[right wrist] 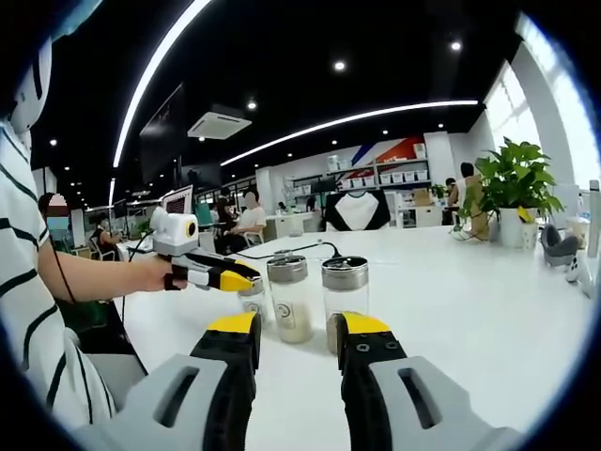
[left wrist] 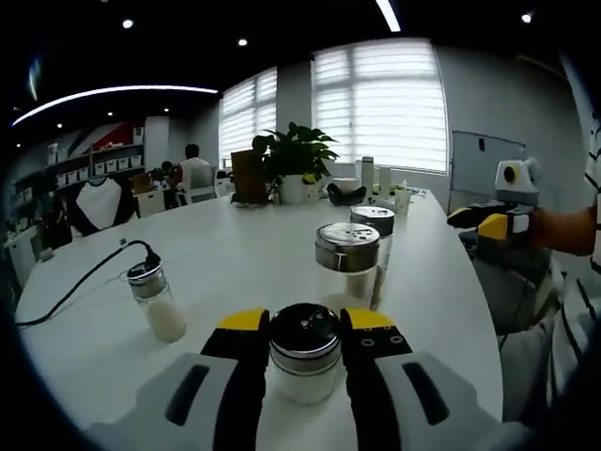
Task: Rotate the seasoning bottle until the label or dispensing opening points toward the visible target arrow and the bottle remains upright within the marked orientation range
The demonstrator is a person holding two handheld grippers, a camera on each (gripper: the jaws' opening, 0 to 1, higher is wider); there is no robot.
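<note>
A seasoning bottle (left wrist: 304,362) with a perforated metal cap and white contents stands upright on the white table (left wrist: 235,254). My left gripper (left wrist: 305,324) is shut on it, one yellow-tipped jaw against each side. In the right gripper view a hand holds that left gripper (right wrist: 235,279) at the table's edge, its tips on the same bottle (right wrist: 252,301). My right gripper (right wrist: 296,327) is open with nothing between its jaws; it is off the table's right side (left wrist: 507,224). Two taller metal-capped bottles (right wrist: 289,299) (right wrist: 345,287) stand just beyond its tips.
The two taller bottles (left wrist: 347,261) (left wrist: 374,225) stand close behind the held one. A small shaker (left wrist: 158,303) with white powder stands left, beside a black cable (left wrist: 84,280). A potted plant (left wrist: 293,160) and small items sit at the far end. People sit in the background.
</note>
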